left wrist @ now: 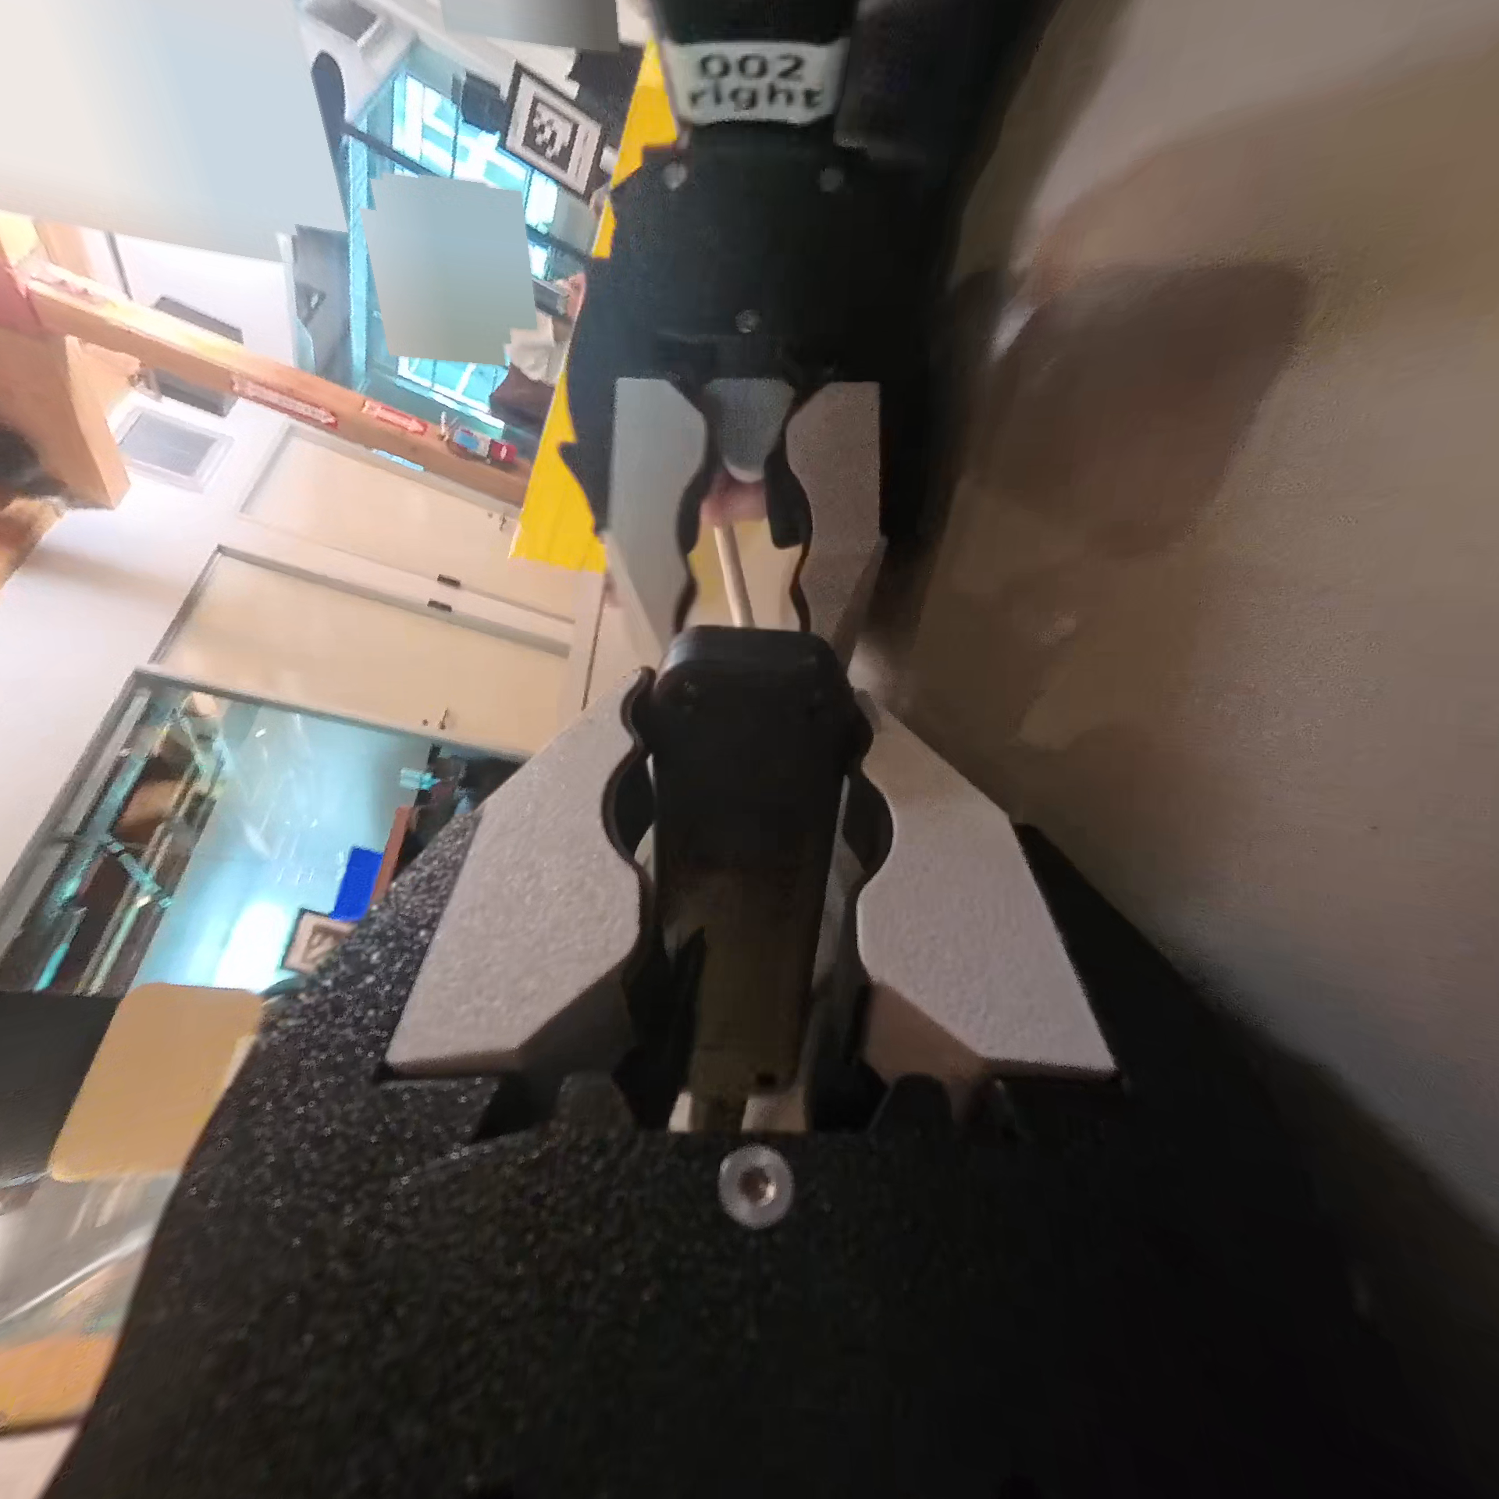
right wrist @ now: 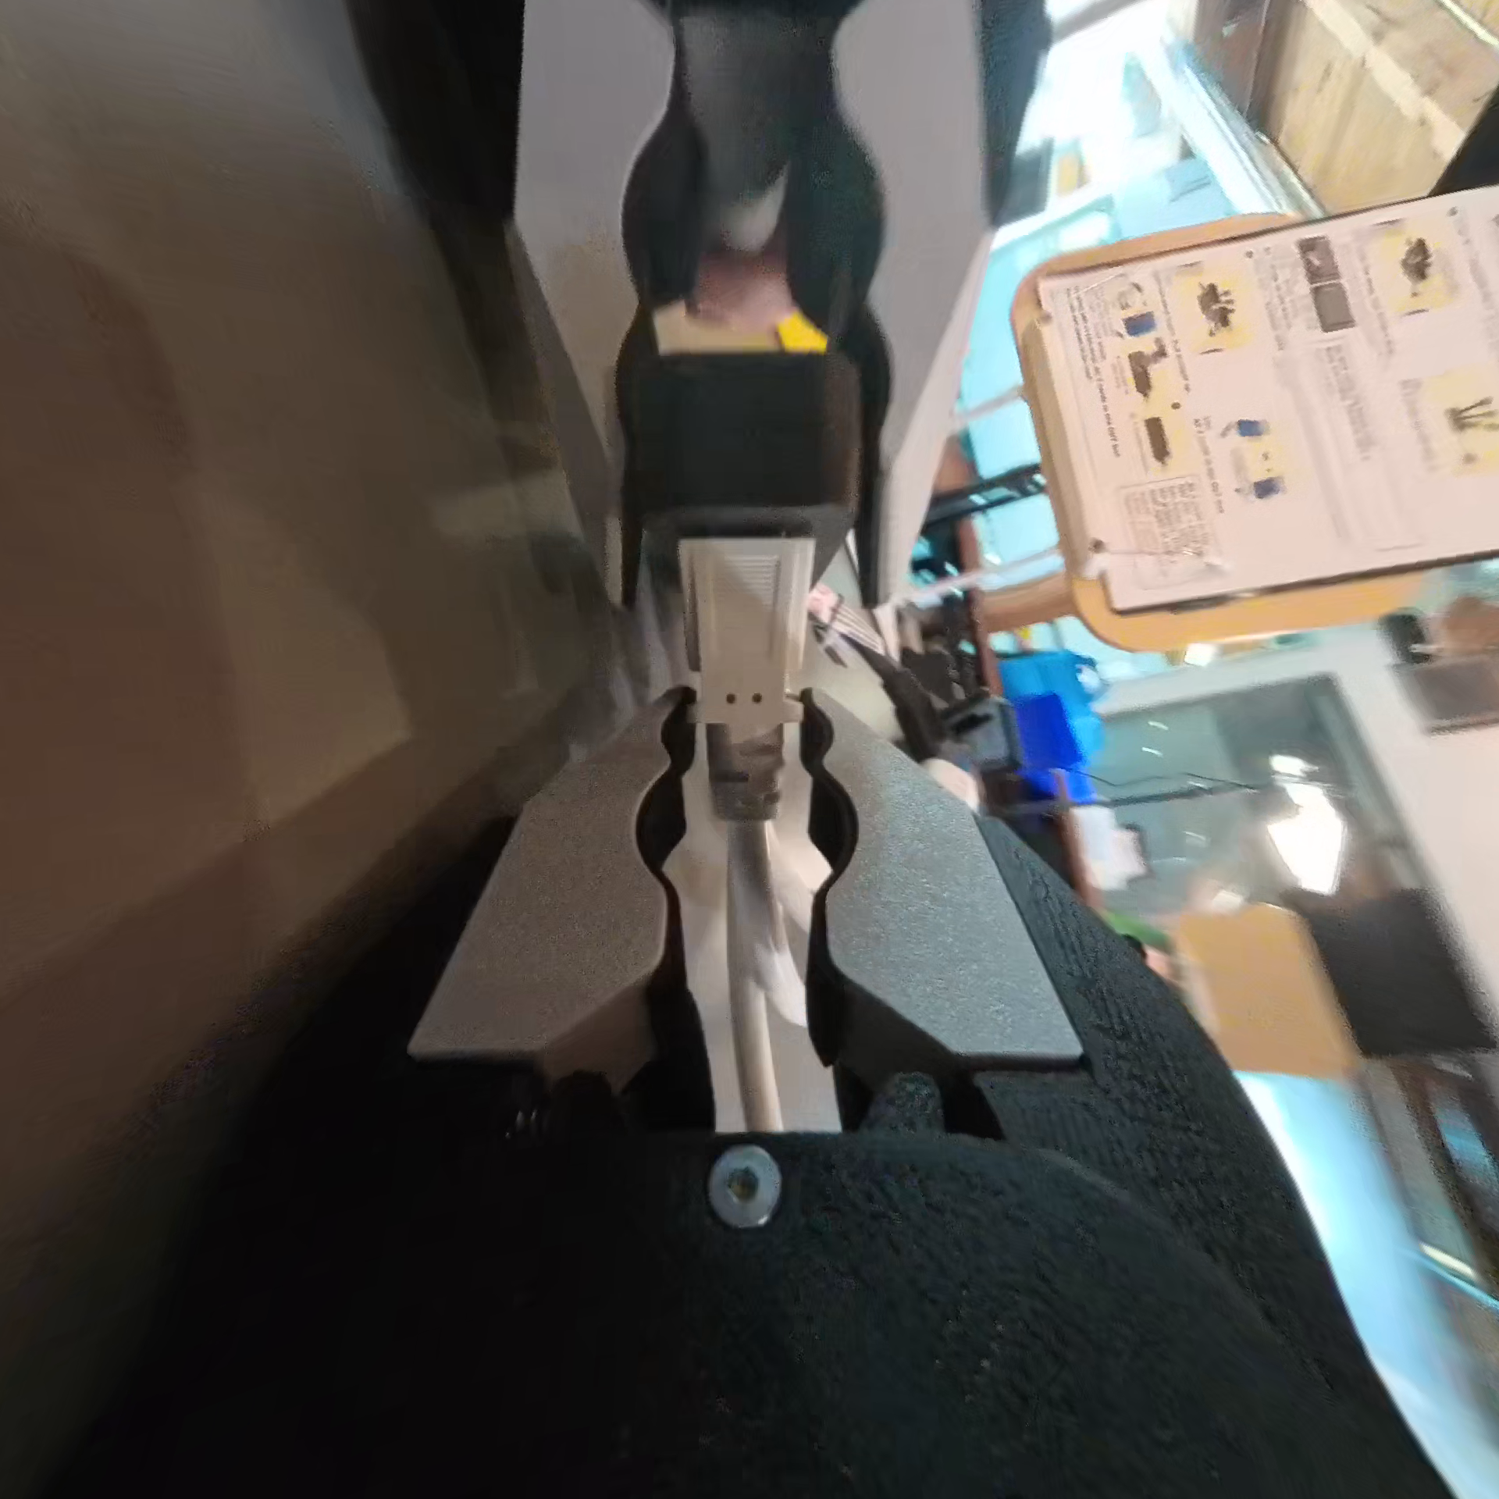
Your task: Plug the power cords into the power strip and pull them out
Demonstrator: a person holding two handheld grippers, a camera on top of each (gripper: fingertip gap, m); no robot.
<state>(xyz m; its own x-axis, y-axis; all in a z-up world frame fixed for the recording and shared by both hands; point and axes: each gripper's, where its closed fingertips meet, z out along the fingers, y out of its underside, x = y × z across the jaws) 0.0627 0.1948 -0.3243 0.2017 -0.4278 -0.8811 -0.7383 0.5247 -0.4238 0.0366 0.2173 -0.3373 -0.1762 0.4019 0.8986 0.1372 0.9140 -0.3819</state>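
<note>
wall: plain beige surface [left wrist: 1217, 730] seen close along one side | cabinets: cream doors [left wrist: 365, 600] | shelf: wooden ledge [left wrist: 243, 365] | windows: bright glazing [left wrist: 454, 146] | board: wooden panel with printed sheet [right wrist: 1265, 405] | bins: blue [right wrist: 1046, 714]

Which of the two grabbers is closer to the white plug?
Right. The right gripper is clamped on the white plug at its cord end. The left gripper faces it from the other side, holding the black socket block the plug meets.
</note>
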